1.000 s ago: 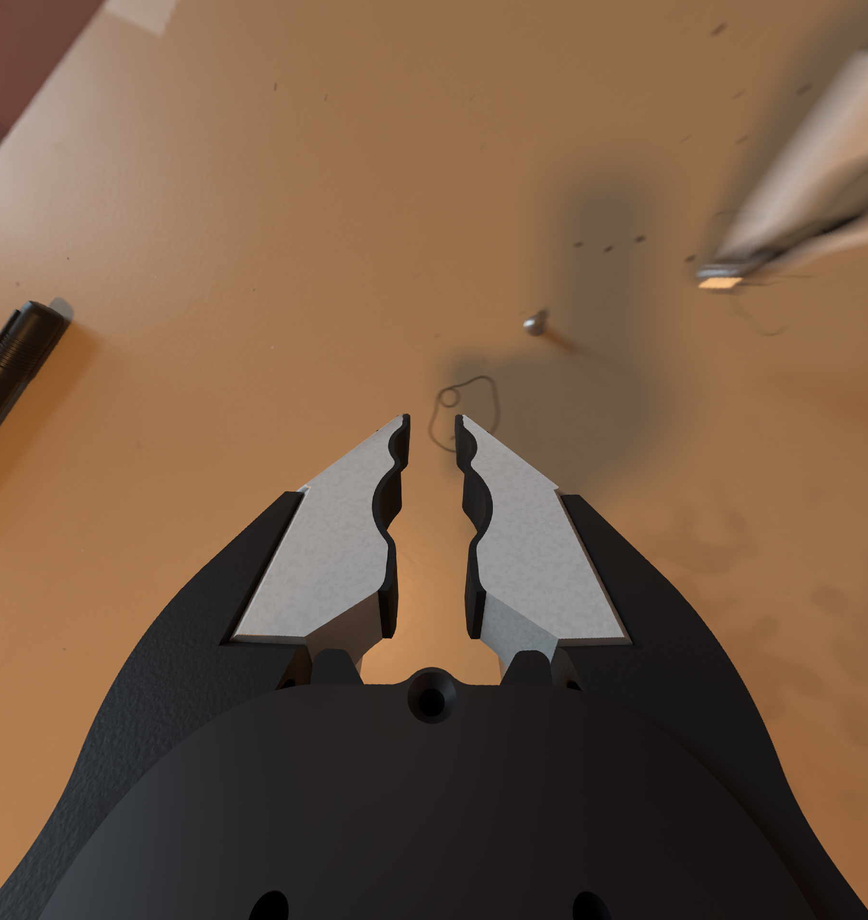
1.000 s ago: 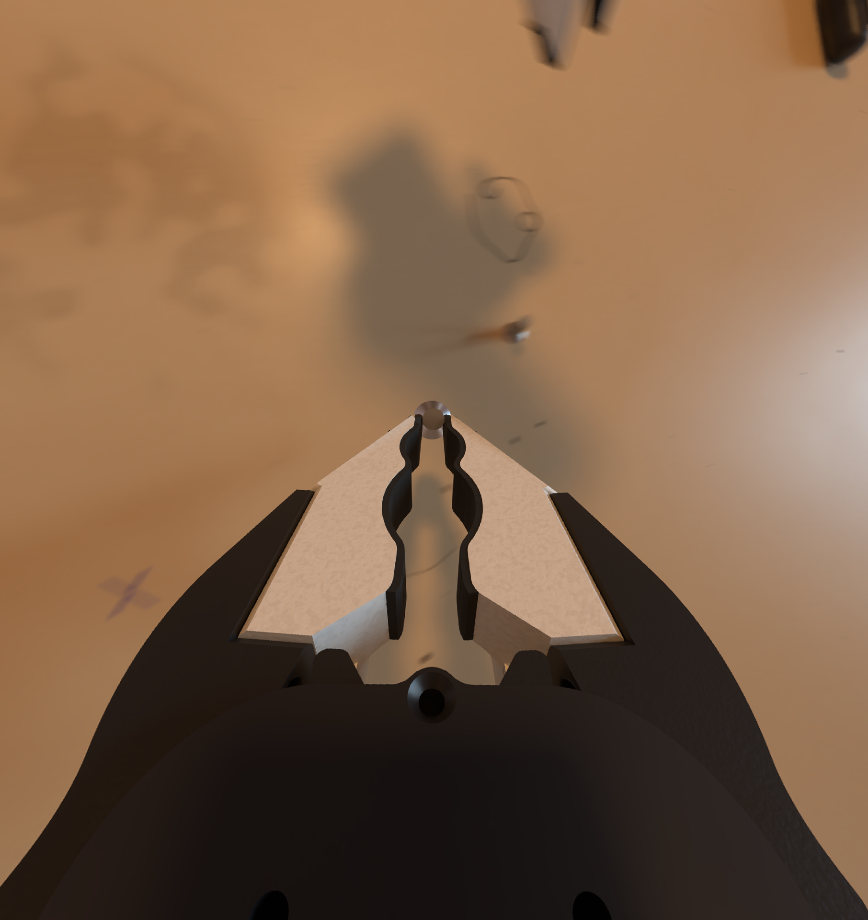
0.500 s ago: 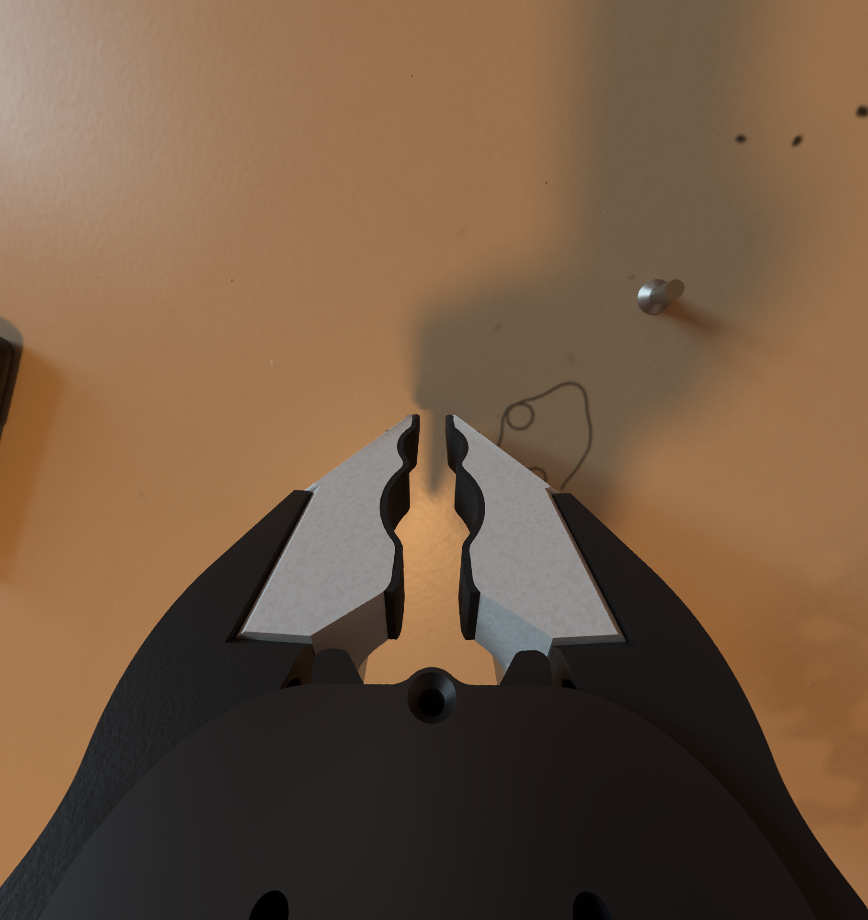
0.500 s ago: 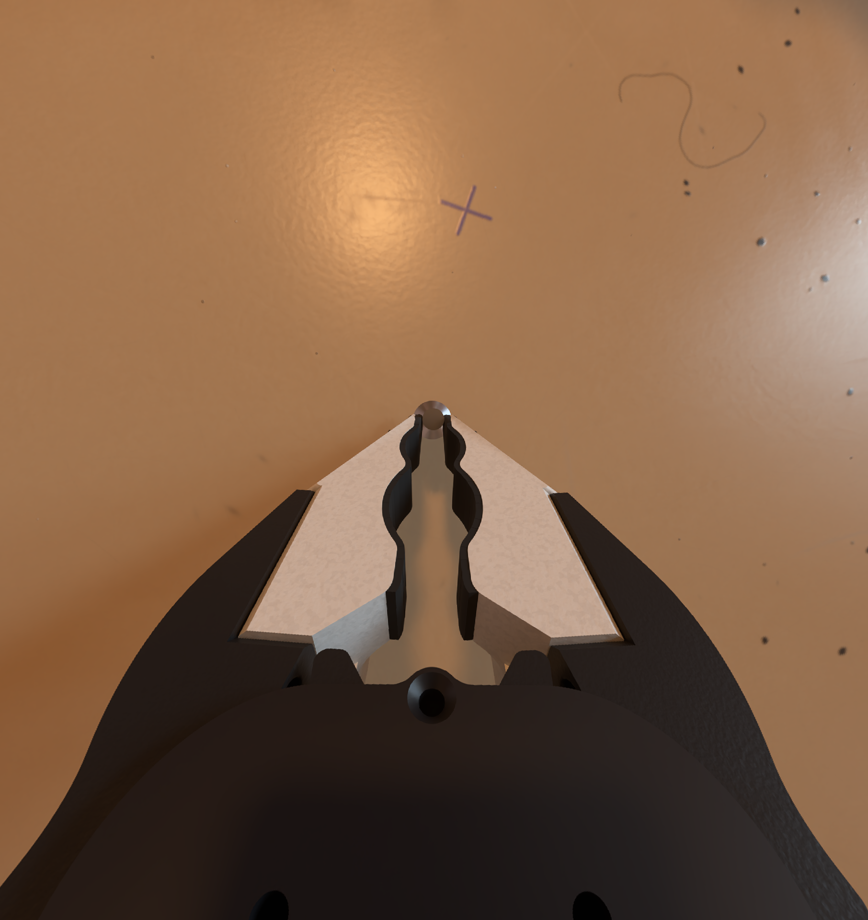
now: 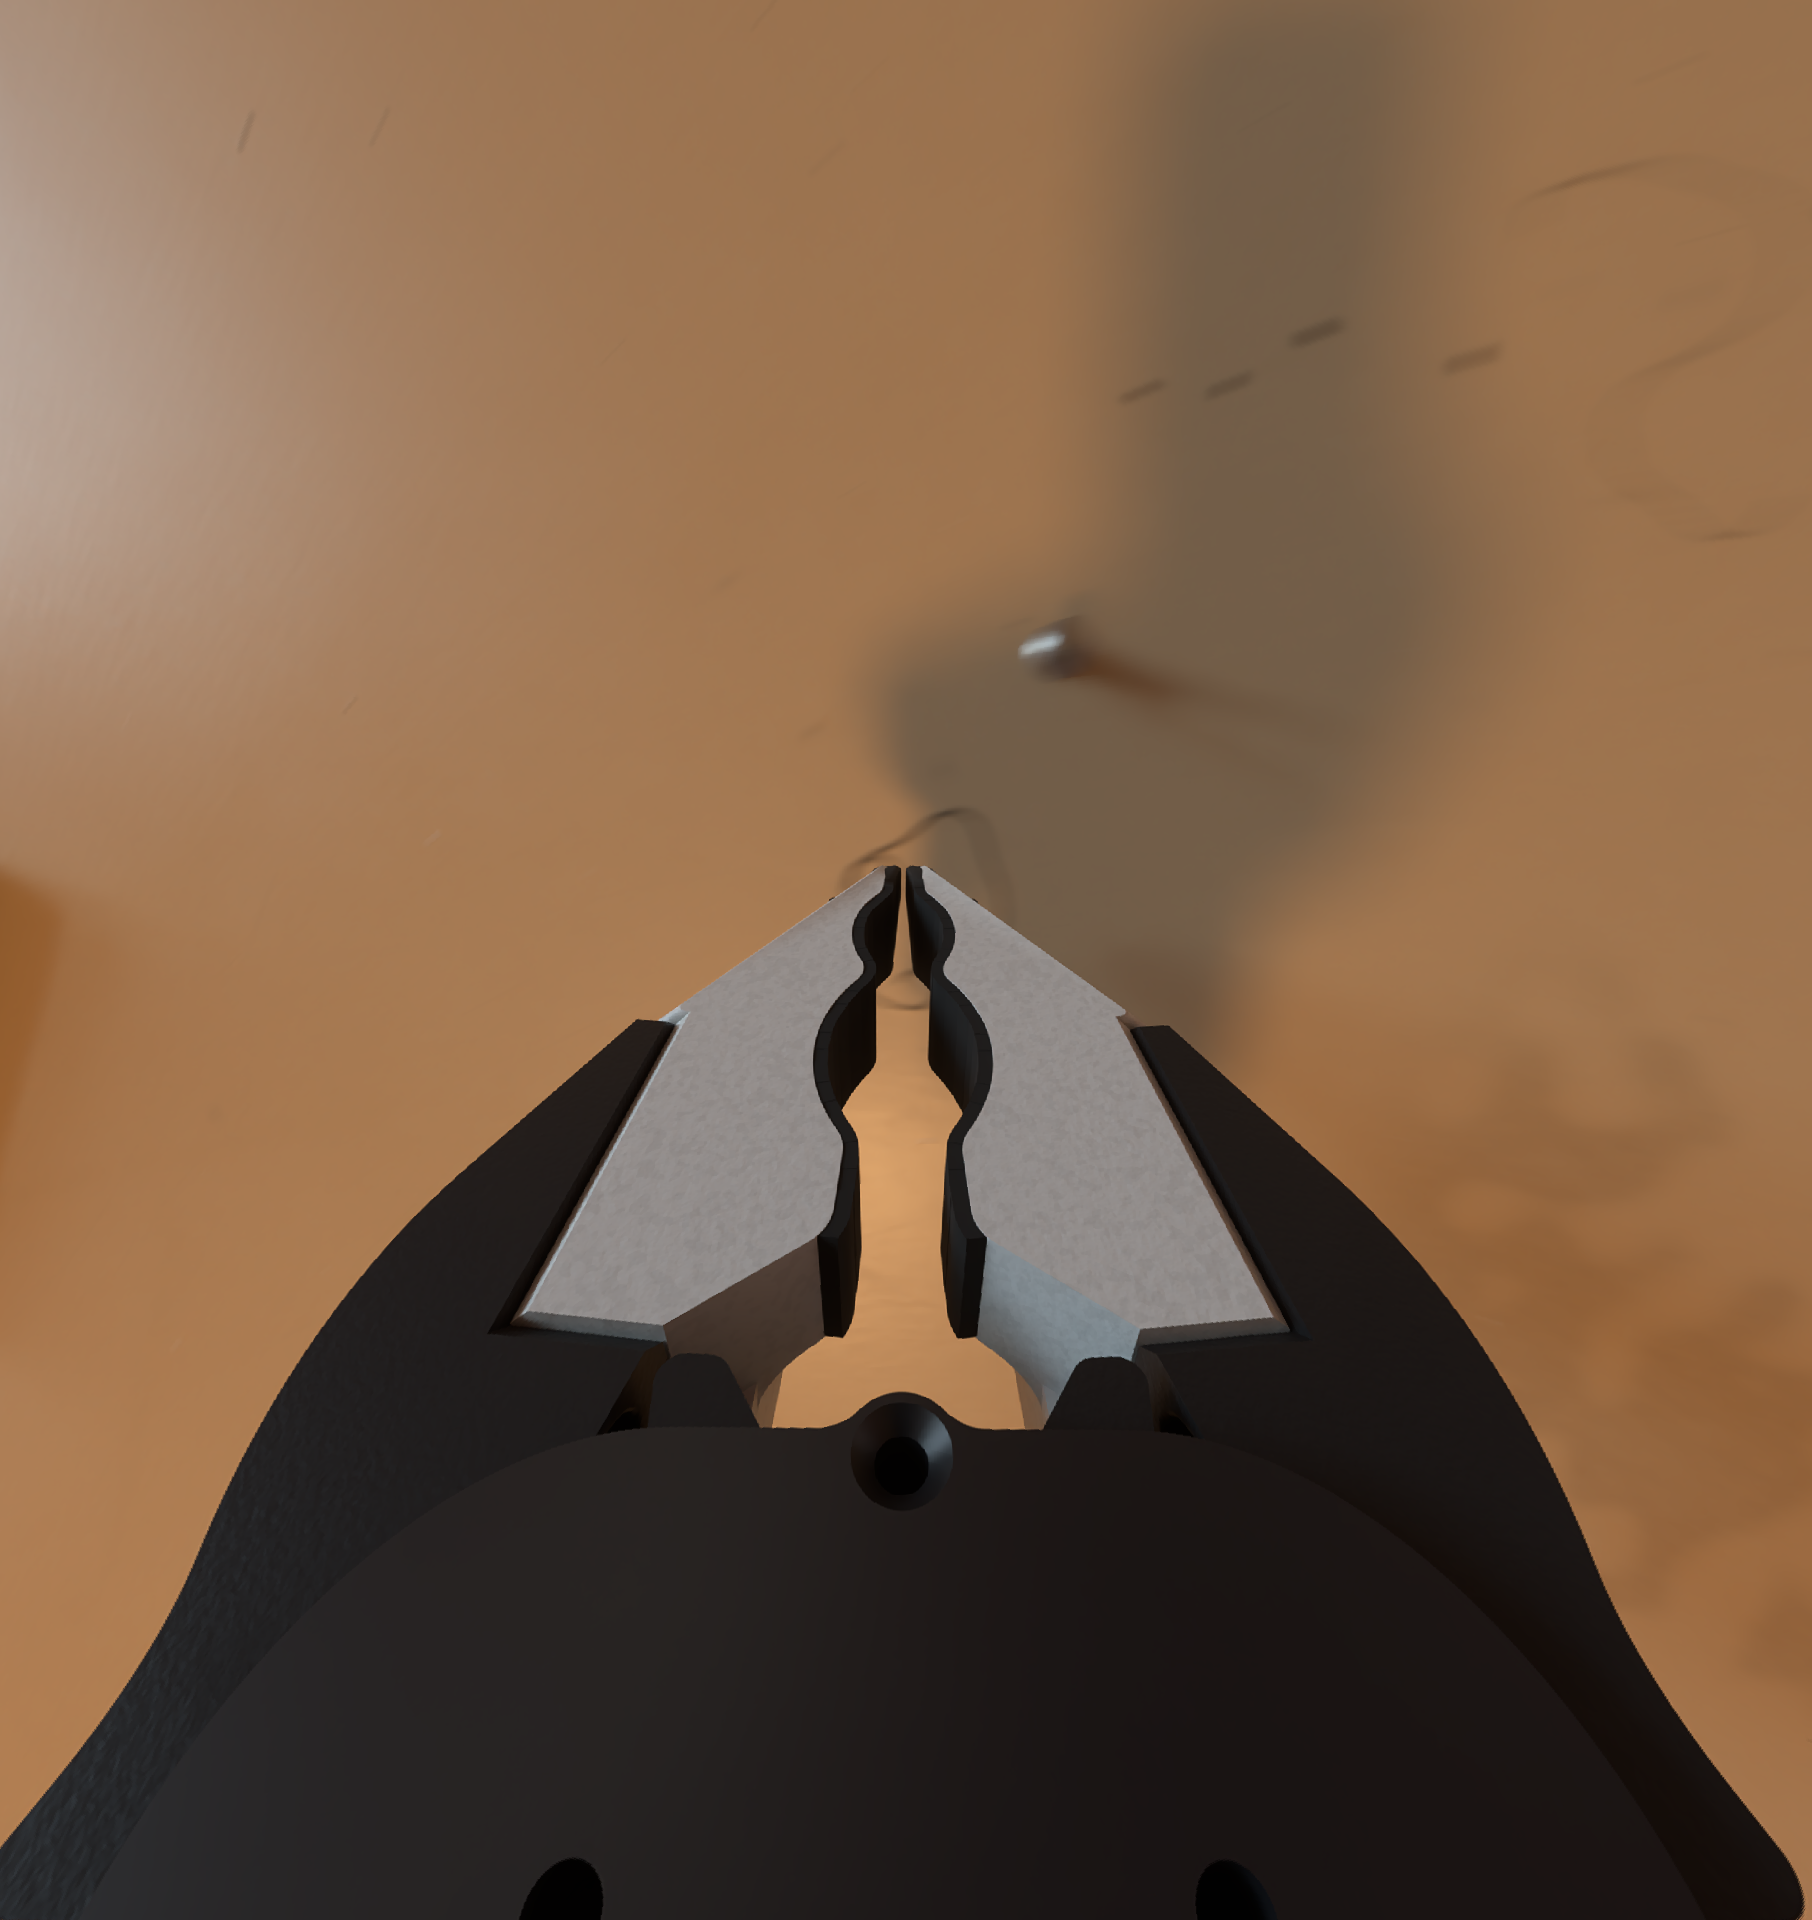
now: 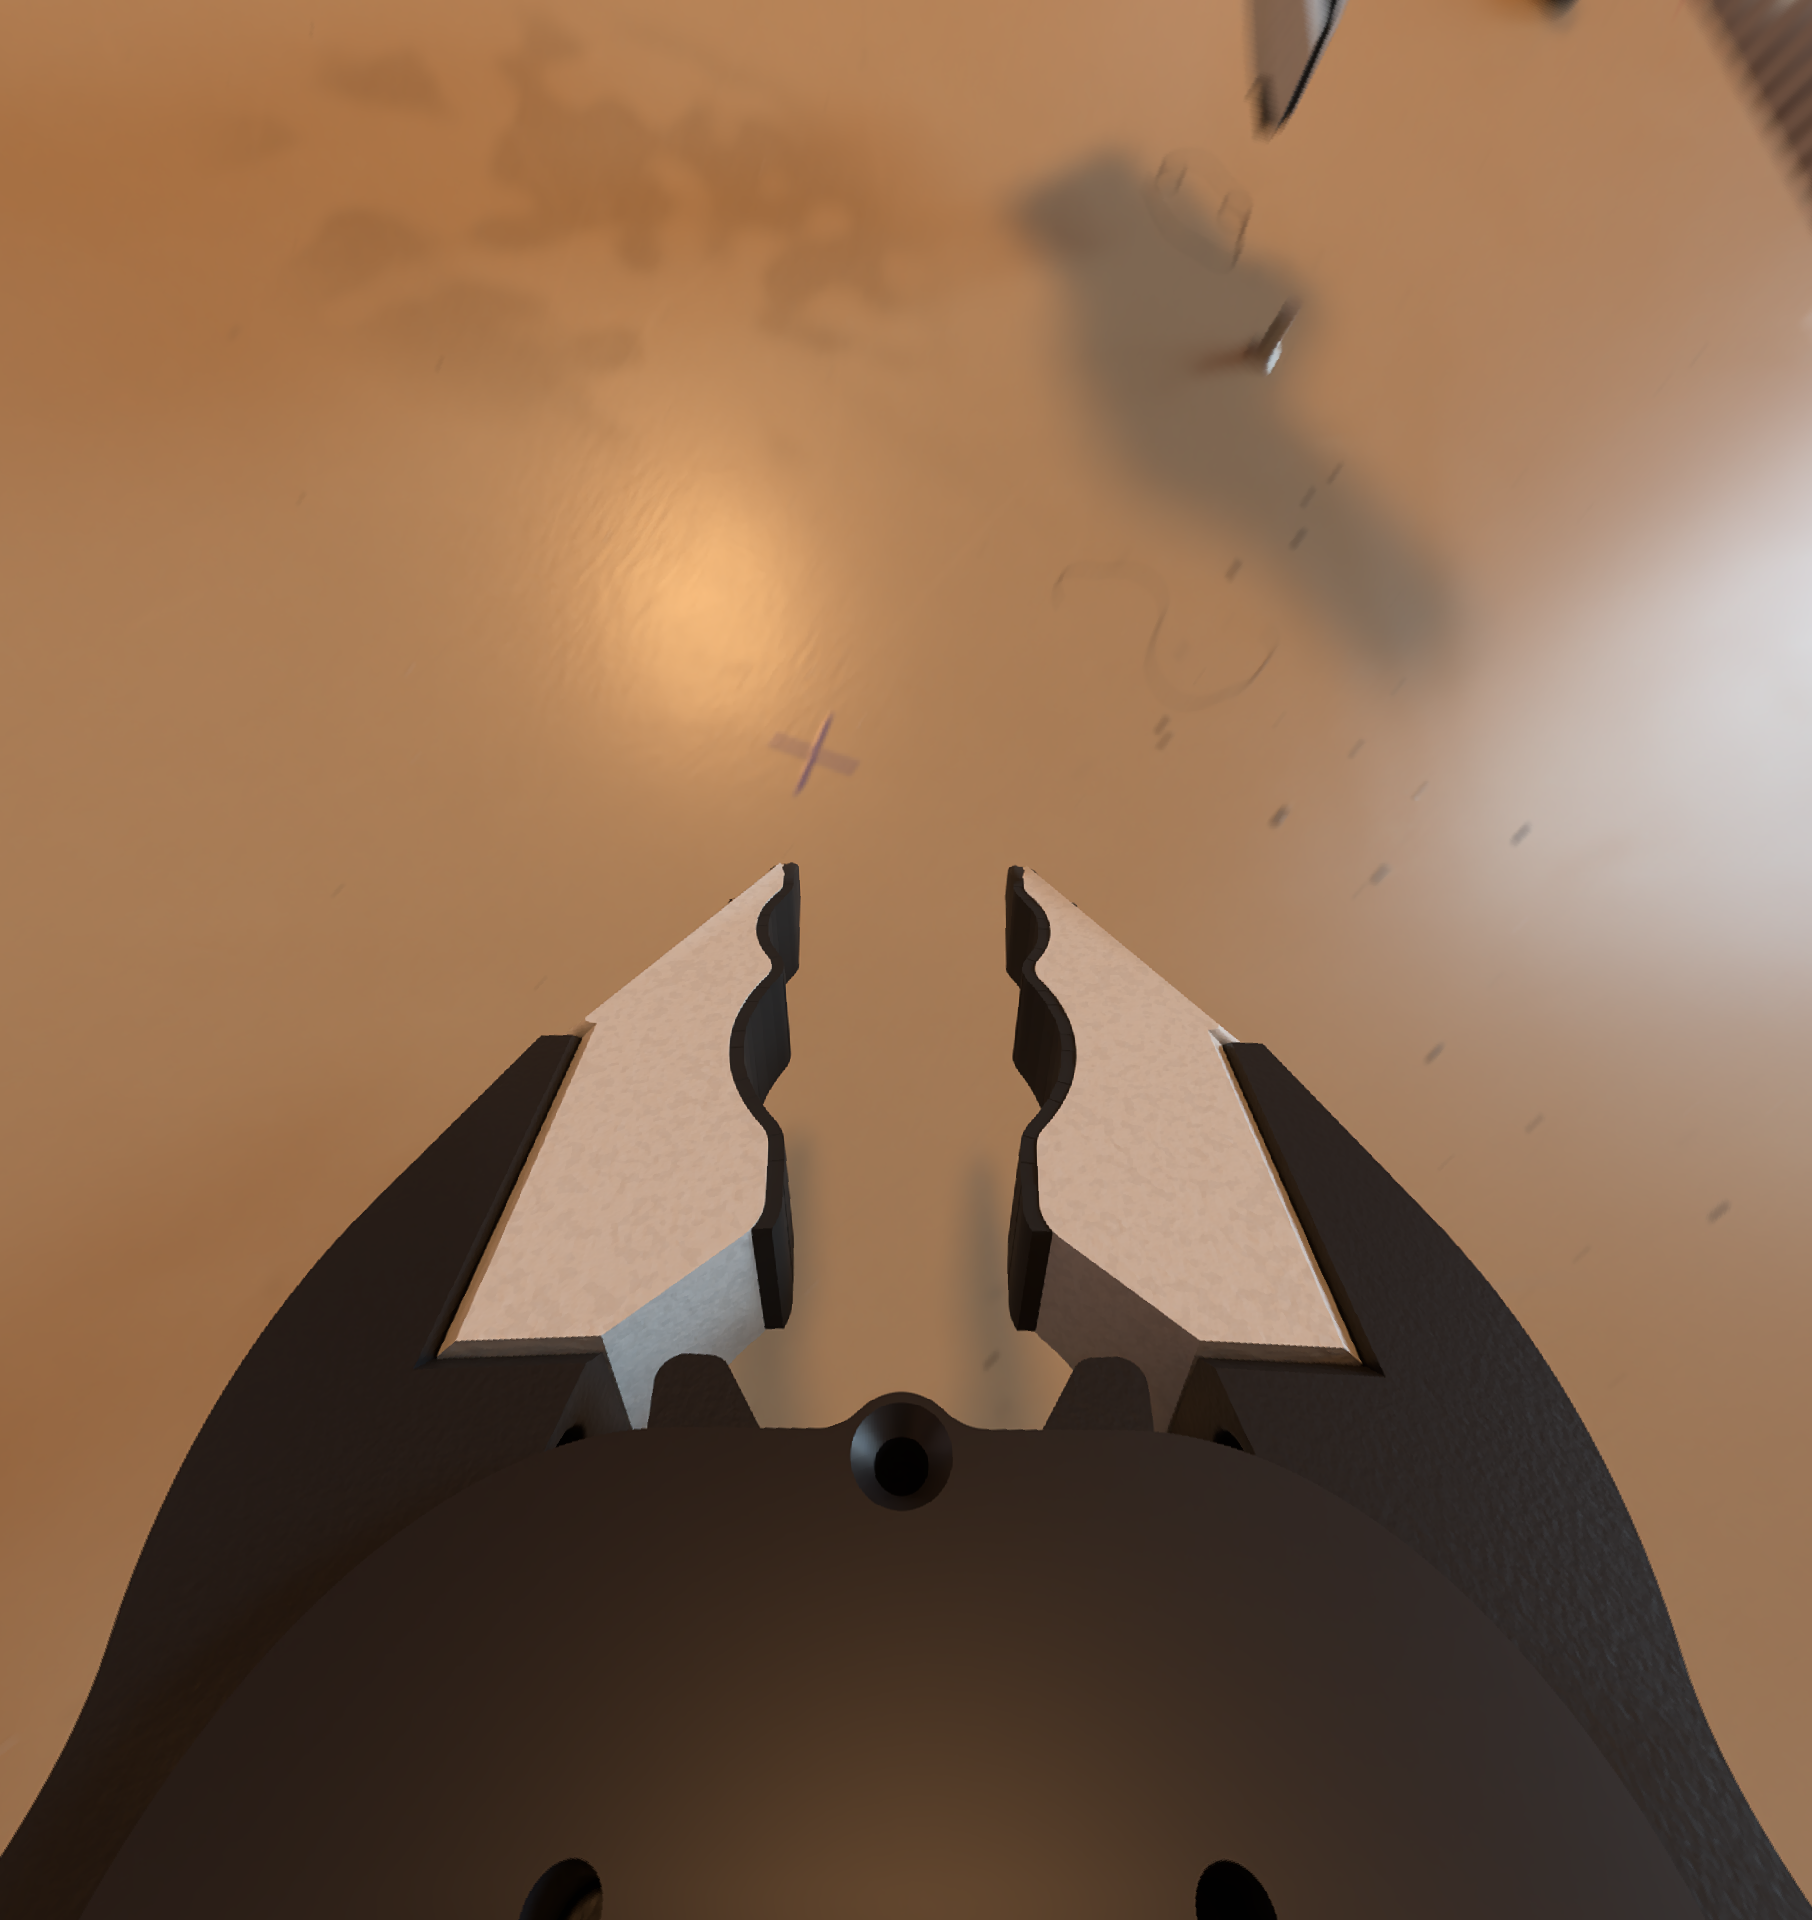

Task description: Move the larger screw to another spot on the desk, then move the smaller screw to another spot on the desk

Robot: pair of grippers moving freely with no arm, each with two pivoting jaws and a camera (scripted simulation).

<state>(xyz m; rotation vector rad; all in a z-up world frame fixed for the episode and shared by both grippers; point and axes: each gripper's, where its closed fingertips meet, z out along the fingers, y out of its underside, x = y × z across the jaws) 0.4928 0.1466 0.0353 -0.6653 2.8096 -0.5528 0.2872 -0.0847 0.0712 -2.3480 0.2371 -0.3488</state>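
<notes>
The right gripper (image 6: 902,883), clamped on a screw a moment ago, now gapes empty; the left gripper (image 5: 902,883) has nearly closed, holding nothing. One screw (image 5: 1053,652) lies upper right of its tips.

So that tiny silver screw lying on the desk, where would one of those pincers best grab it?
Probably across the thin shank just behind the head of the screw, coming straight down from above. It lies flat on the desk, so only its sides are free. The left gripper sits nearest but is almost shut; it would have to open first.
</notes>
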